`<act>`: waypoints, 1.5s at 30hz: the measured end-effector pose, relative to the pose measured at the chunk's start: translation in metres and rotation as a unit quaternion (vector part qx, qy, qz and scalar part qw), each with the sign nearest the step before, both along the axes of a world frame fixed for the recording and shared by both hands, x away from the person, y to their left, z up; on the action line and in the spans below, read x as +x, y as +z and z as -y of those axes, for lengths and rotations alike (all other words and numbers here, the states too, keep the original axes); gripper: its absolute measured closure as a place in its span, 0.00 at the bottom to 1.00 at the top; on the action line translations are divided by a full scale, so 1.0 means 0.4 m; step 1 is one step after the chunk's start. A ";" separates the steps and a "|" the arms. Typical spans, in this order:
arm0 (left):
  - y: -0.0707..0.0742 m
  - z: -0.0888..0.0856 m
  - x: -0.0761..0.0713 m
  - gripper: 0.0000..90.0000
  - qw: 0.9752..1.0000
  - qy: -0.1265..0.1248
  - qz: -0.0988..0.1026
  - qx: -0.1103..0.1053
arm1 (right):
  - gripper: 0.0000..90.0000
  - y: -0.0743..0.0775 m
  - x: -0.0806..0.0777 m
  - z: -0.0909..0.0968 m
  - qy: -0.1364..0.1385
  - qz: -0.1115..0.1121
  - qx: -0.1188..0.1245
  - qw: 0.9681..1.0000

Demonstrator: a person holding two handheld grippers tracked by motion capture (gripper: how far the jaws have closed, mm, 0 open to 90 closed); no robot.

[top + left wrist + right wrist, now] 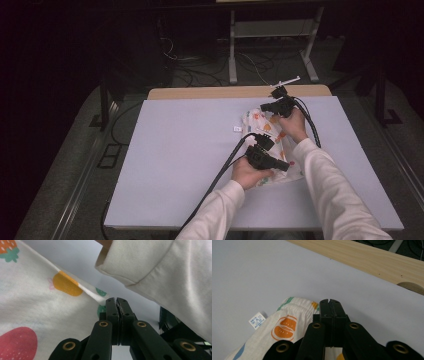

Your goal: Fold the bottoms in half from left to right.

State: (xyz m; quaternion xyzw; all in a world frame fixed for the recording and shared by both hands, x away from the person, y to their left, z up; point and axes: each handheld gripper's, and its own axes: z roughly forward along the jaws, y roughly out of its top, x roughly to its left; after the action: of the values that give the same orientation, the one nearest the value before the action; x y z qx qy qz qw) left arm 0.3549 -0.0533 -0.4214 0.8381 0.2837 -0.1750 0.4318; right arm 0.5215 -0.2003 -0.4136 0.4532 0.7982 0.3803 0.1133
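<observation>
Dark room beyond, cables on the floor; grey table [175,150] with a wooden strip along its far edge. Lying right of centre, toward the far edge: cloth [270,135], off-white, soft and rumpled, printed with strawberries, orange burgers and green and blue shapes, gathered hem at the far end, small white label [257,320] sticking out on its left side. Left gripper [117,300] at the cloth's near end, jaws pressed together on a corner of the fabric. Right gripper [329,300] at the cloth's far end, jaws pressed together over the gathered hem; whether fabric is pinched there, cannot tell. White sleeve [160,267] just above the left jaws.
</observation>
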 end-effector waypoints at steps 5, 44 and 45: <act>-0.008 0.022 0.003 0.98 1.000 0.009 -0.002 -0.003 | 0.98 -0.004 0.004 0.008 0.012 0.000 -0.013 1.000; -0.069 0.113 0.022 0.98 0.998 0.045 -0.031 -0.014 | 0.98 -0.010 0.025 0.047 0.019 0.008 -0.013 1.000; -0.070 0.114 0.023 0.98 0.998 0.046 -0.033 -0.016 | 0.98 -0.011 0.025 0.048 0.020 0.009 -0.014 1.000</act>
State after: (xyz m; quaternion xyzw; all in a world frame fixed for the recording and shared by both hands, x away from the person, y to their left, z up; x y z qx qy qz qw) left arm 0.3639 -0.0988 -0.4494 0.8109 0.3332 -0.1876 0.4430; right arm 0.5316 -0.2196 -0.4180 0.4324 0.8111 0.3754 0.1192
